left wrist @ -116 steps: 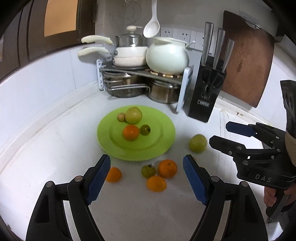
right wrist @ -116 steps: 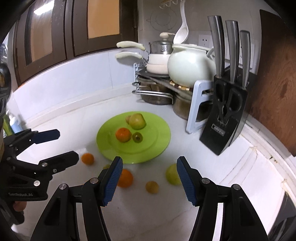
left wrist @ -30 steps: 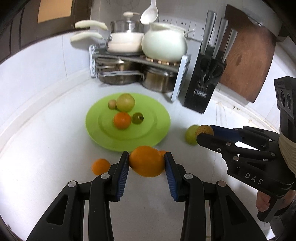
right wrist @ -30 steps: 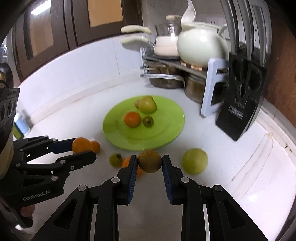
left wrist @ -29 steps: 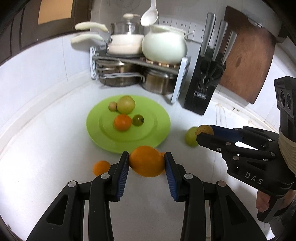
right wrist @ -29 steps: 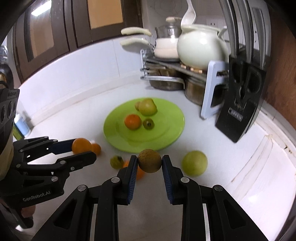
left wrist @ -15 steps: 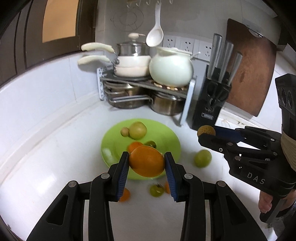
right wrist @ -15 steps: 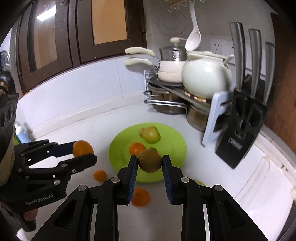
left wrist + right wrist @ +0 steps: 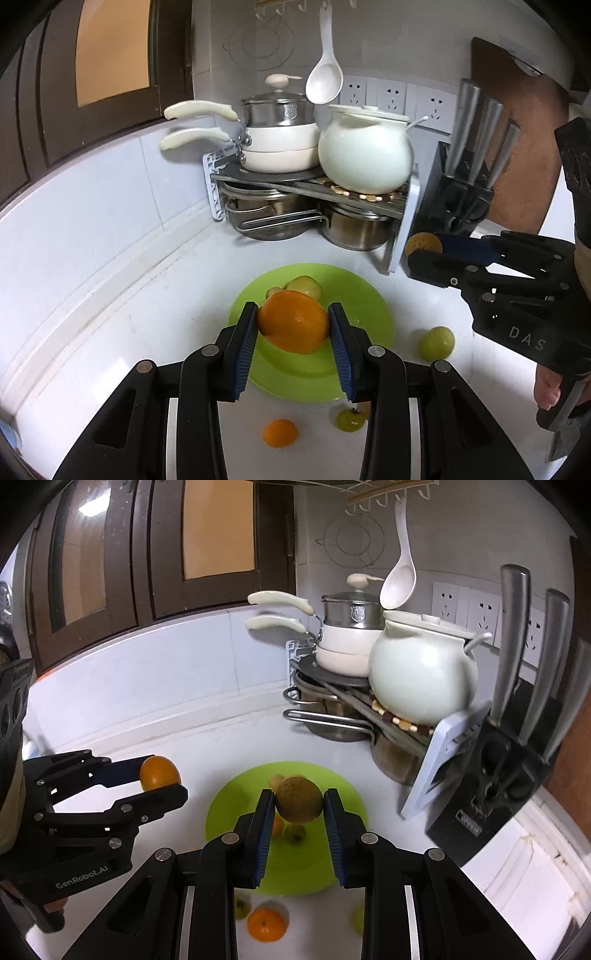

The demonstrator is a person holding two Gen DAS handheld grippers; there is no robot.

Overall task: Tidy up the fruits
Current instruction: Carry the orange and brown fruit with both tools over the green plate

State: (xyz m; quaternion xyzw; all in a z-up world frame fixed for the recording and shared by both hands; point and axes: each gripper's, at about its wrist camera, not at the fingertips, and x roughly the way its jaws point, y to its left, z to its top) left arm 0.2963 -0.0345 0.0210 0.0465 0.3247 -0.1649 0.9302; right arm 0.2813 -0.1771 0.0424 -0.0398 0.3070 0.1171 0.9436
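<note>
left hand-held gripper: 1 orange | right hand-held gripper: 1 brown fruit

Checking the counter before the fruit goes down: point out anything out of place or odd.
Nothing looks spilled or damaged. The only strays are fruits off the green plate on the white counter: a small orange, a small green fruit and a larger green fruit.

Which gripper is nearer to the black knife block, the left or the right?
Right. The right gripper, shut on a brownish fruit, hangs just beside the black knife block. The left gripper, holding an orange, is farther, above the green plate.
</note>
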